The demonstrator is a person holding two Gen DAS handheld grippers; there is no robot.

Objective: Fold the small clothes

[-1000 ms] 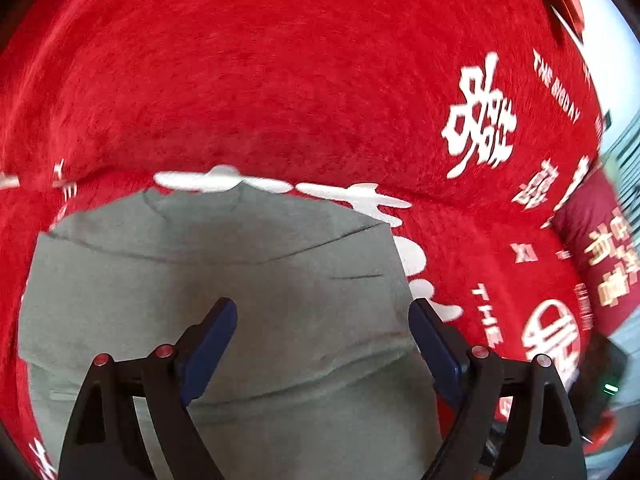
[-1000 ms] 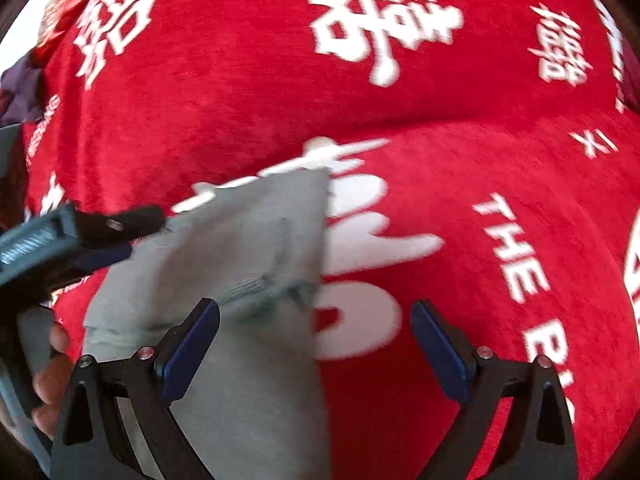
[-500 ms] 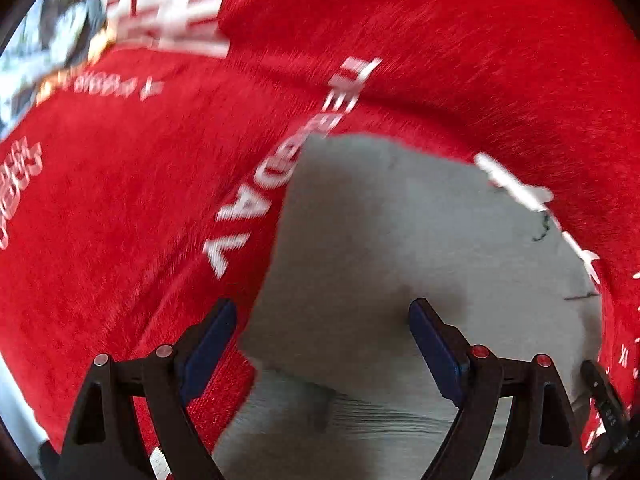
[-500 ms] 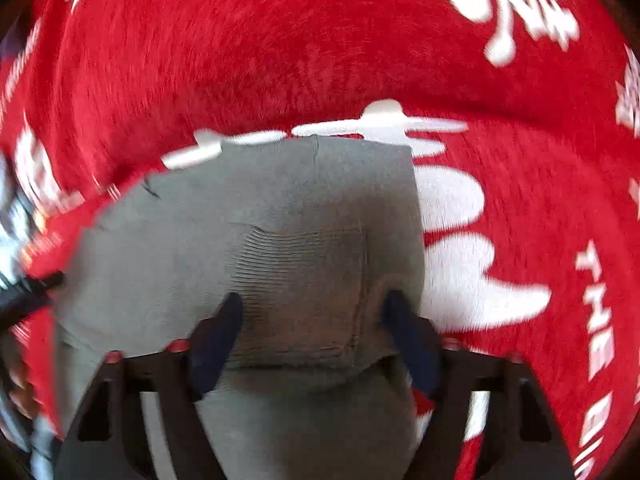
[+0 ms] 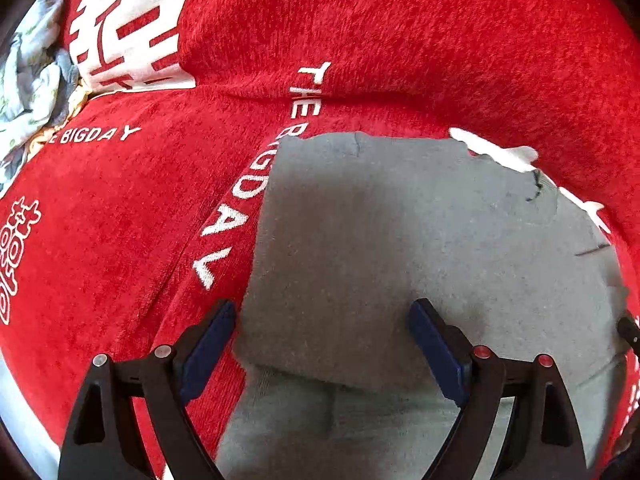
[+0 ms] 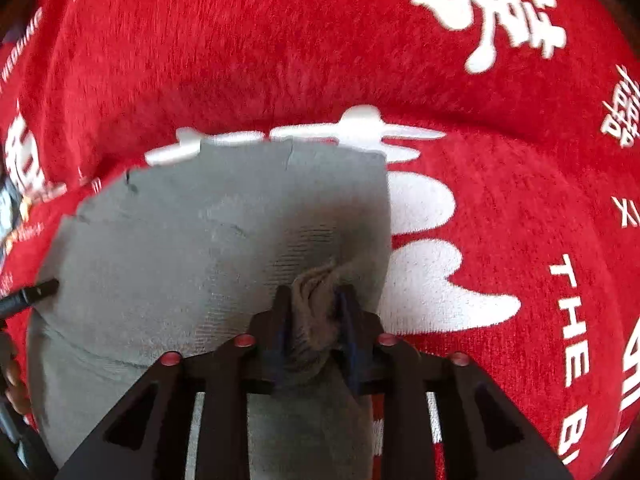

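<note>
In the right wrist view the right tool (image 6: 316,296) is sitting nearest the camera, its two dark fingers drawn close together and pinching a bunched-up ridge of the grey garment (image 6: 192,264) between the blue pads; its jaws have just been closing and then easing a little, and the cloth is plainly caught between them. The garment is spreading away from that pinch, lying mostly flat on the red blanket (image 6: 280,52), with its ribbed knit showing just above the pinched fold and its far edge overlapping large white printed characters. At the left edge of this view a dark finger tip of the other tool is reaching onto the garment's side, and part of a hand is showing low in that corner. In the left wrist view the left tool (image 5: 320,316) is standing wide and released, gripping nothing: its left pad is hovering by the garment's left edge where grey meets red, and its right pad is hanging over the flat grey cloth (image 5: 420,240). Below the pads a folded layer edge is crossing the garment. Beyond, the blanket (image 5: 400,32) is carrying white lettering reading THE BIGDAY beside the cloth, and at the far left a crumpled pale fabric pile (image 5: 32,76) is lying near the blanket's edge.
</note>
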